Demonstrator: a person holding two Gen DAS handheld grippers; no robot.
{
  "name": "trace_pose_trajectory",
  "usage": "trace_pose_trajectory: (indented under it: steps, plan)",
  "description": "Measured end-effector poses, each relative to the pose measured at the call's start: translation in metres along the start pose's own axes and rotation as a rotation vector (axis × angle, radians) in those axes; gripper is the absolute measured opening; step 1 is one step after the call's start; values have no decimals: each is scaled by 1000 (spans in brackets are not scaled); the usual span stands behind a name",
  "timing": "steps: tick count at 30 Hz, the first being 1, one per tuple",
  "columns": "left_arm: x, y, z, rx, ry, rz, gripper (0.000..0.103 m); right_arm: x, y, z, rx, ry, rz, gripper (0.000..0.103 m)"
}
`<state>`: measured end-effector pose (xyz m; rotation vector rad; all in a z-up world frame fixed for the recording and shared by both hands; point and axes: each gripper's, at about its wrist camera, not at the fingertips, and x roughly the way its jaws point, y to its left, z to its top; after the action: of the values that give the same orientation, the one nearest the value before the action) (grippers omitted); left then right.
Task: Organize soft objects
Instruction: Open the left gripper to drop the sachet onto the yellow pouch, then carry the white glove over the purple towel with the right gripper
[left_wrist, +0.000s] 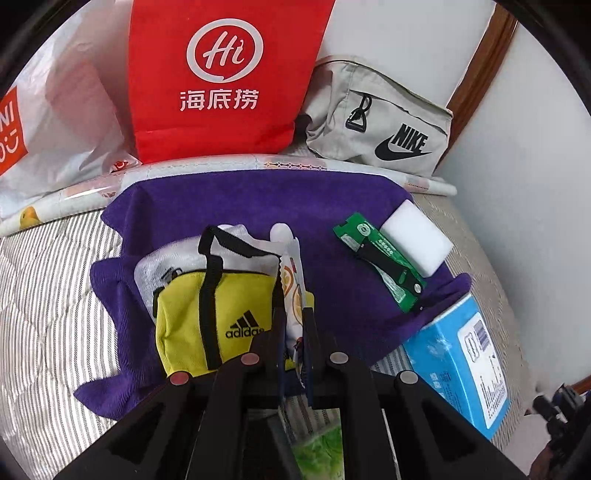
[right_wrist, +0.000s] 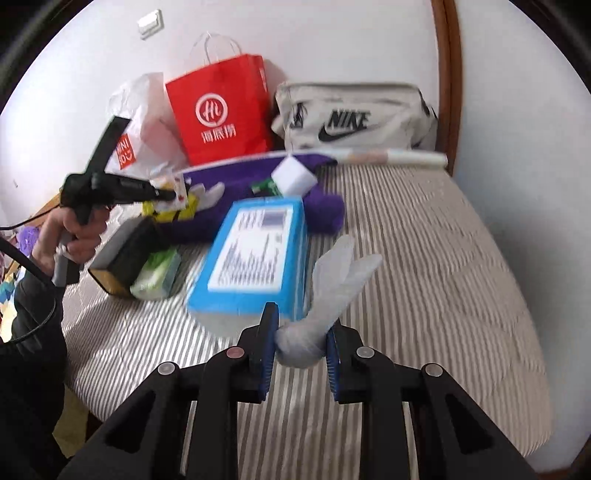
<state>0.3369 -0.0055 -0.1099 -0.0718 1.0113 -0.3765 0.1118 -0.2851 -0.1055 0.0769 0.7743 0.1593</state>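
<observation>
A purple towel (left_wrist: 258, 206) lies spread on the striped bed. On it stand a yellow Adidas pouch (left_wrist: 210, 317), a white sponge block (left_wrist: 415, 236) and a green packet (left_wrist: 384, 266). My left gripper (left_wrist: 295, 332) is shut on a thin printed sachet (left_wrist: 291, 280) held upright beside the pouch; it also shows in the right wrist view (right_wrist: 173, 194). My right gripper (right_wrist: 301, 332) is shut on a crumpled white glove (right_wrist: 332, 288) above the mattress, next to a blue box (right_wrist: 258, 254).
A red paper bag (left_wrist: 225, 77), a white plastic bag (left_wrist: 55, 110) and a grey Nike bag (left_wrist: 384, 122) stand against the wall. A rolled mat (left_wrist: 258, 164) lies behind the towel. A dark box (right_wrist: 125, 254) and a green tissue pack (right_wrist: 159, 273) lie left of the blue box (left_wrist: 461, 358).
</observation>
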Motion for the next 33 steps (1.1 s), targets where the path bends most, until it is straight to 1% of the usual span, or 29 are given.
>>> trace_pose_trajectory:
  steps: [3, 6, 7, 10, 12, 15, 17, 19, 20, 21, 27, 33]
  plan:
    - [5, 2, 4, -7, 9, 17, 12, 2, 4, 10, -25, -17, 11, 24]
    - [7, 4, 6, -15, 20, 34, 21, 12, 7, 18, -29, -6, 11, 24]
    - [6, 5, 6, -16, 17, 39, 26, 14, 9, 21, -31, -3, 10, 24]
    - [3, 7, 6, -21, 21, 49, 50, 23, 15, 28, -50, 5, -2, 24]
    - [1, 7, 5, -17, 22, 68, 51, 27, 18, 29, -52, 17, -15, 24]
    - [-3, 6, 3, -12, 25, 87, 53, 29, 23, 31, -63, 15, -6, 24]
    - [-7, 5, 2, -9, 23, 100, 57, 29, 25, 31, -68, 15, -6, 24]
    - [-12, 4, 0, -5, 15, 111, 58, 28, 26, 32, -70, 13, -4, 24]
    - [-15, 3, -1, -2, 10, 120, 62, 27, 27, 33, -70, 14, -1, 24]
    - [-18, 2, -2, 2, 5, 133, 63, 27, 27, 33, -72, 15, -1, 24]
    - [-34, 0, -9, -6, -2, 166, 64, 22, 32, 40, -93, -13, 4, 24]
    - [-53, -7, -29, -1, -12, 158, 64, 21, 36, 50, -119, -38, 8, 24]
